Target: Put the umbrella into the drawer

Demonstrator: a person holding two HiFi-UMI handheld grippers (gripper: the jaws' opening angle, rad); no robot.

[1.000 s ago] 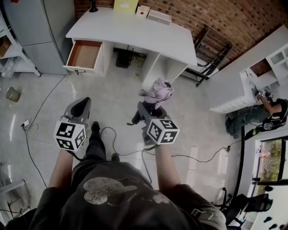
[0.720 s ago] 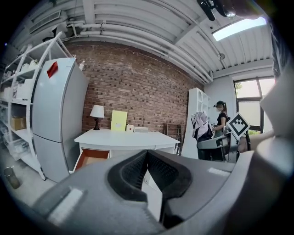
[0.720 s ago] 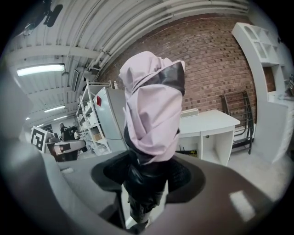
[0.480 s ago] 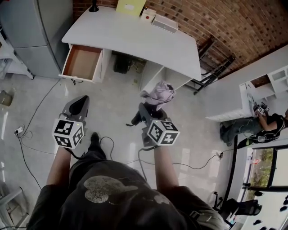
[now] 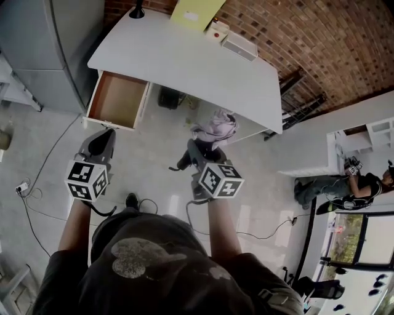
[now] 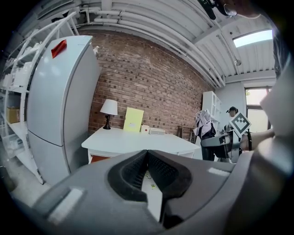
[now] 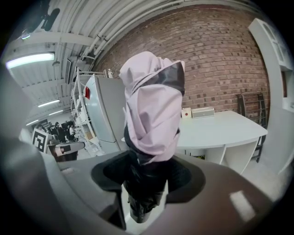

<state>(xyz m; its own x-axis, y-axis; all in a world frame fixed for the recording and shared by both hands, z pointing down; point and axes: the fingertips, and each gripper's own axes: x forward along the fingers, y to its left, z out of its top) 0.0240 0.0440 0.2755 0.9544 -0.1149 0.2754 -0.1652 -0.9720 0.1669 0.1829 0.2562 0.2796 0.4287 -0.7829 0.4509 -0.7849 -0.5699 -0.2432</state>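
Observation:
A folded umbrella (image 5: 215, 126), pale pink cloth with a black handle, stands upright in my right gripper (image 5: 206, 147), which is shut on the handle. In the right gripper view the umbrella (image 7: 154, 105) rises out of the right gripper (image 7: 147, 170) and hides much of what lies ahead. My left gripper (image 5: 101, 138) is shut and holds nothing; it is just short of the open drawer (image 5: 116, 99), whose brown inside is bare. The drawer hangs from the left end of a white desk (image 5: 184, 58). The left gripper (image 6: 147, 153) points at that desk (image 6: 138, 142).
A grey fridge (image 5: 37, 49) stands left of the desk. On the desk's back edge are a lamp (image 6: 109, 108), a yellow board (image 5: 196, 12) and small boxes. Cables (image 5: 37, 178) trail over the floor. A person (image 5: 345, 181) sits at the far right.
Both grippers have travelled toward the desk, the umbrella still in the right one. The open drawer now lies right in front of the left gripper.

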